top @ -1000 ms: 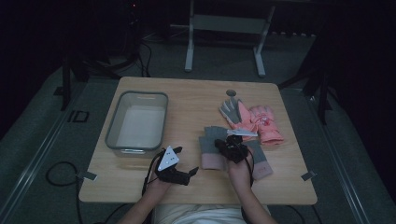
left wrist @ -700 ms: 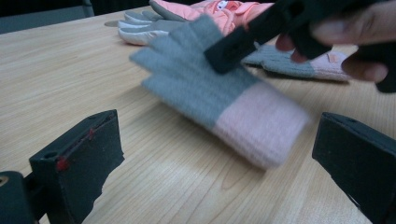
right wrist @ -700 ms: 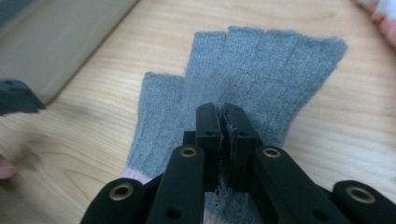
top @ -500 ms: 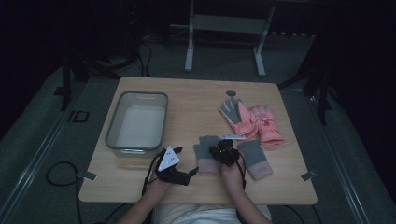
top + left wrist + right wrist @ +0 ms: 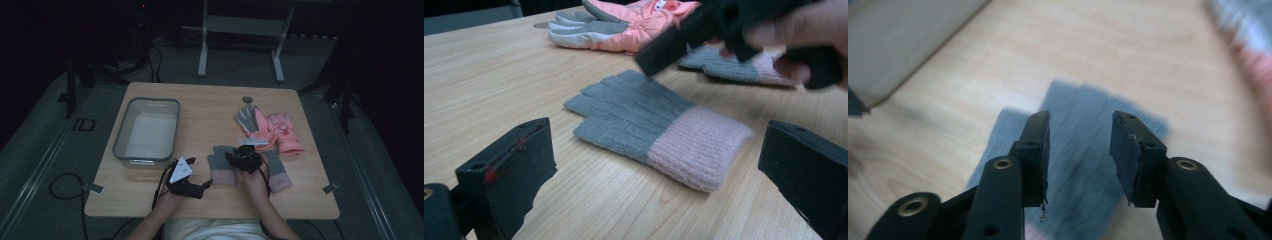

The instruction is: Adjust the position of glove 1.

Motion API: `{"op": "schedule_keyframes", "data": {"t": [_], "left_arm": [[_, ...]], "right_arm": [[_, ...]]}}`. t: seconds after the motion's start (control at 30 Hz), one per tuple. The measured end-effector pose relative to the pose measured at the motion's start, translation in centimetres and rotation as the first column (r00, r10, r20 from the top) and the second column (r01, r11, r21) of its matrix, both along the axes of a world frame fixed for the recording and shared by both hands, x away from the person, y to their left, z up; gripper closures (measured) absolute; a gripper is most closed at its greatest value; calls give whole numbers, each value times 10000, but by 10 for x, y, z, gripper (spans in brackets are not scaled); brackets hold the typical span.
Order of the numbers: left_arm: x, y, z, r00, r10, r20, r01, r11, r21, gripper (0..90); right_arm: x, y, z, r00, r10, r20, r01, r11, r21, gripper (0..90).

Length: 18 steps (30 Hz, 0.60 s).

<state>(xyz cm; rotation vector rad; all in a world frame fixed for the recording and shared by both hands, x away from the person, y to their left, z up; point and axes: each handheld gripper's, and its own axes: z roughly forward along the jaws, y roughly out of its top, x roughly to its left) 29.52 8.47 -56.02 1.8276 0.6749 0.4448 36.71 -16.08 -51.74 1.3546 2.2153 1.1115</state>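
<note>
Right gripper (image 5: pixel 243 159) jaws part open, had just been opening; nothing pinched between them. In the right gripper view the jaws (image 5: pixel 1080 150) hung over the grey knit glove (image 5: pixel 1083 165), gap clear, picture blurred so I couldn't tell if the tips touched the knit. Left gripper (image 5: pixel 187 179) jaws stood wide, empty; in the left gripper view they framed the same glove (image 5: pixel 654 132) from the near side, not touching it.

Grey knit glove (image 5: pixel 222 164) lay flat on the tabletop (image 5: pixel 210 107), near the front edge, grey fingers away from the person, pink cuff toward them. Its mate, a second grey glove (image 5: pixel 276 172), lay just to the right of the right gripper, cuff also toward the front edge. Pair of pink padded gloves (image 5: pixel 270 129) sat further back on the right, overlapping each other, apart from the knit pair.

Right hand (image 5: pixel 253 181) came in from the bottom edge, gripper pointed forward and down over the glove's finger end. Left hand (image 5: pixel 170 200) lay low by the front edge, gripper roughly level and aimed rightward at the glove's cuff side. Clear bin (image 5: pixel 146 134) stood back left, well apart from the gloves.
</note>
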Motion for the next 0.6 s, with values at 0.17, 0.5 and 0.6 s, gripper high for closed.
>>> {"op": "schedule_keyframes", "data": {"t": [0.17,0.5,0.6], "left_arm": [[0,0,0,10000,20,-24,-20,10000,-19,12],[0,-1,0,10000,36,-11,-36,10000,21,12],[0,-1,0,10000,52,-13,-52,10000,32,12]], "right_arm": [[10,-22,16,9985,454,292,-438,9977,-517,587],[12,-83,32,9930,1069,505,-1038,9928,-594,602],[10,-99,32,9902,1266,589,-1203,9877,-1001,601]]}}
